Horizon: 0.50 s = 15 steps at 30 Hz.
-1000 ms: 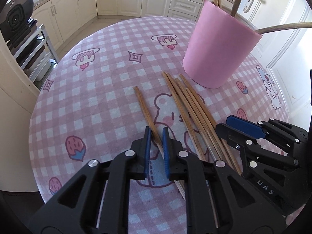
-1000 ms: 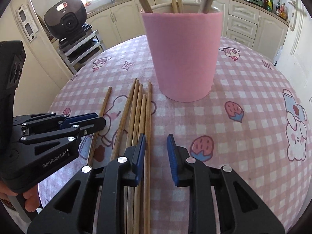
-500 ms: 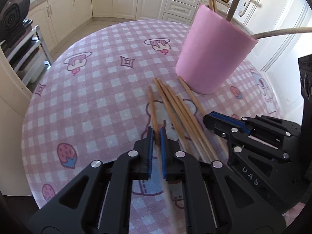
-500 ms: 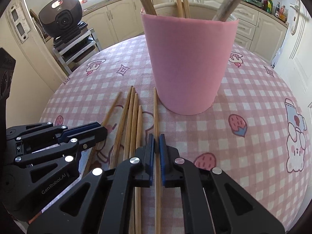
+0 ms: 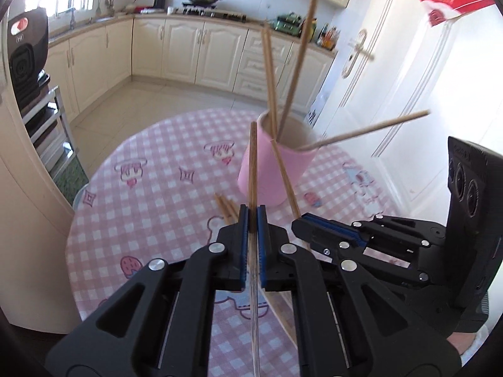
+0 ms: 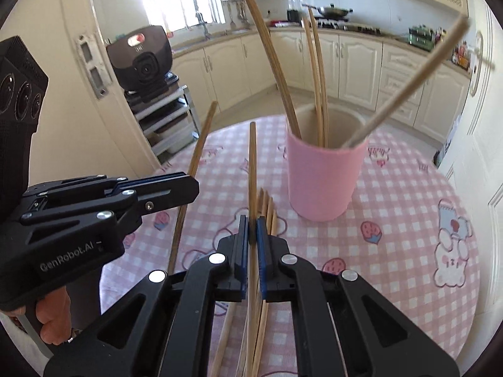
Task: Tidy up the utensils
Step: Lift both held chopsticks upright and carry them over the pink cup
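My left gripper [image 5: 252,216] is shut on a wooden chopstick [image 5: 252,163] and holds it raised above the table, pointing toward the pink cup [image 5: 270,172]. My right gripper [image 6: 251,229] is shut on another chopstick [image 6: 252,169], also lifted. The pink cup [image 6: 323,182] stands on the table with several chopsticks upright in it. A few loose chopsticks [image 6: 267,207] lie on the tablecloth in front of the cup, also in the left wrist view [image 5: 226,207]. The right gripper [image 5: 345,238] shows beside the left one; the left gripper [image 6: 110,201] shows at left.
The round table has a pink checked cloth [image 5: 151,194] with cartoon prints. A black appliance on a metal rack [image 6: 147,72] stands left of the table. Cream kitchen cabinets [image 5: 195,53] line the far wall; a white door [image 5: 393,78] is at right.
Both grippers have lifted off the table, each carrying a chopstick up with it. The views now look higher, over the cup's rim.
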Each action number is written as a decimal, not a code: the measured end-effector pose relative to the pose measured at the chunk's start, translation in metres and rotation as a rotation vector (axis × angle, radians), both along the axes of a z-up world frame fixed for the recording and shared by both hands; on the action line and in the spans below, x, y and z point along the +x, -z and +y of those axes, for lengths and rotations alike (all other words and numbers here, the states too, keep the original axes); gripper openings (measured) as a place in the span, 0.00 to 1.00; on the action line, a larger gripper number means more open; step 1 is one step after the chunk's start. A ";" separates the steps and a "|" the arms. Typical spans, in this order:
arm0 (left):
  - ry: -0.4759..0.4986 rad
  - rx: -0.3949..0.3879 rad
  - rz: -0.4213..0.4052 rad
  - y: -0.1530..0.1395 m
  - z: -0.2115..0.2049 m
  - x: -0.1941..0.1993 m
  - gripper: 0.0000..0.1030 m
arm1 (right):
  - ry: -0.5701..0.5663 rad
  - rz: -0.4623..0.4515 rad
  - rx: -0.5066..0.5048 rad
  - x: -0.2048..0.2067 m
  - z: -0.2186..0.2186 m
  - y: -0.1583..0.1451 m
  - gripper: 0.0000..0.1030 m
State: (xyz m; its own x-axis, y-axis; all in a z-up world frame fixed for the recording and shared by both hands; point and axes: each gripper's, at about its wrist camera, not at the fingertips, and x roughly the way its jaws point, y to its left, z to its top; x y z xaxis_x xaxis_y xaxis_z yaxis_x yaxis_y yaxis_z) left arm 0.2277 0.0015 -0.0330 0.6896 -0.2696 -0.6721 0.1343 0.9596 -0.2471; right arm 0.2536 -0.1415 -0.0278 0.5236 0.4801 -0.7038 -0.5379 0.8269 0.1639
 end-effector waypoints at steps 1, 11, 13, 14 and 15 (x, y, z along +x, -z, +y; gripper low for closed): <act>0.003 -0.003 -0.018 -0.007 0.000 -0.004 0.06 | 0.000 -0.021 0.001 -0.003 -0.001 -0.008 0.04; 0.012 0.010 -0.190 -0.053 -0.008 -0.034 0.05 | 0.035 -0.195 0.009 -0.030 -0.020 -0.049 0.04; 0.005 0.013 -0.212 -0.057 -0.011 -0.035 0.05 | 0.047 -0.222 0.022 -0.035 -0.025 -0.056 0.04; 0.004 0.008 -0.219 -0.059 -0.011 -0.035 0.05 | 0.053 -0.238 0.027 -0.037 -0.026 -0.060 0.04; -0.002 0.000 -0.231 -0.062 -0.010 -0.033 0.05 | 0.062 -0.260 0.032 -0.039 -0.027 -0.065 0.04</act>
